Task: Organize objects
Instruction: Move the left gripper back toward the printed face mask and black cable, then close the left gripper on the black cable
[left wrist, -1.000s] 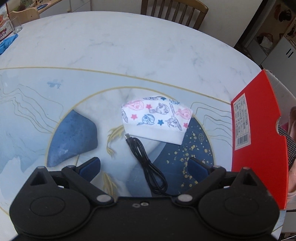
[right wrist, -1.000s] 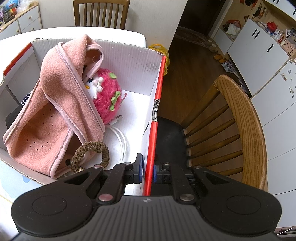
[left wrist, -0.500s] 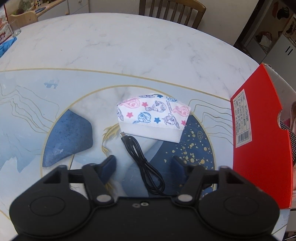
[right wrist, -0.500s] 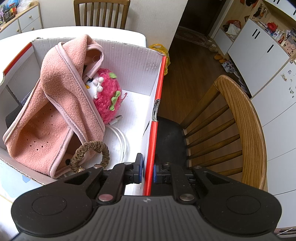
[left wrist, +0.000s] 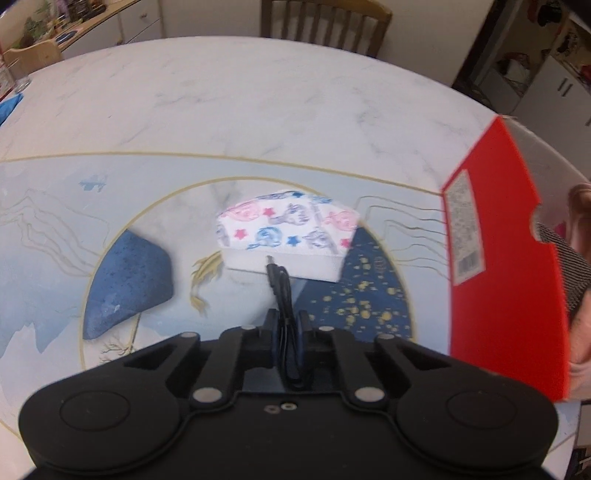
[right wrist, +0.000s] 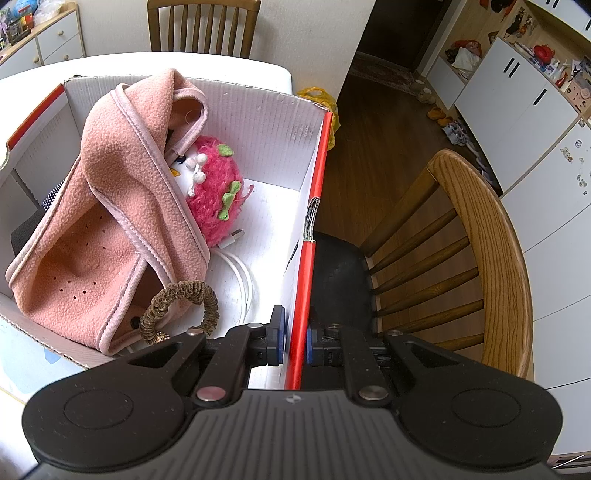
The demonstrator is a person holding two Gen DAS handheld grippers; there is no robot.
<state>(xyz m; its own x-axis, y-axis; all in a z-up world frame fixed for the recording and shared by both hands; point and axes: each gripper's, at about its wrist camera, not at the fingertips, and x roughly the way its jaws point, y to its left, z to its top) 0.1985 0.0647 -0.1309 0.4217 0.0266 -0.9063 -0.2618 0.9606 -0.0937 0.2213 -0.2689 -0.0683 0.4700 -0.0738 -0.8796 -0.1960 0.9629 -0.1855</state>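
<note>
One black cable (left wrist: 282, 295) sits low centre of the left wrist view, bunched between the blue pads of the left gripper (left wrist: 287, 325); jaws closing, pads already pressing on it. Its plug end pokes up toward the frame centre, overlapping the lower edge of one face mask (left wrist: 286, 236) with cartoon print and stars, lying flat on the table (left wrist: 258, 110). Table is one round marble top with blue and gold artwork. At the right edge stands one red box (left wrist: 506, 266), its outer red wall with one white barcode label (left wrist: 463, 232).

Right wrist view: right gripper (right wrist: 294, 339) at bottom centre, clamped on the red box's right wall, one pad inside, one outside. Inside the box, left half of frame: one pink fleece bag (right wrist: 110, 221), one pink fluffy plush (right wrist: 218, 192) with green bits mid-frame, one white cable (right wrist: 245, 280) under it, one brown scrunchie (right wrist: 181, 306) lower centre-left. Two wooden chairs: one (right wrist: 480, 258) at right, one (right wrist: 201, 26) at the top. White cabinets (right wrist: 517, 92) upper right.
</note>
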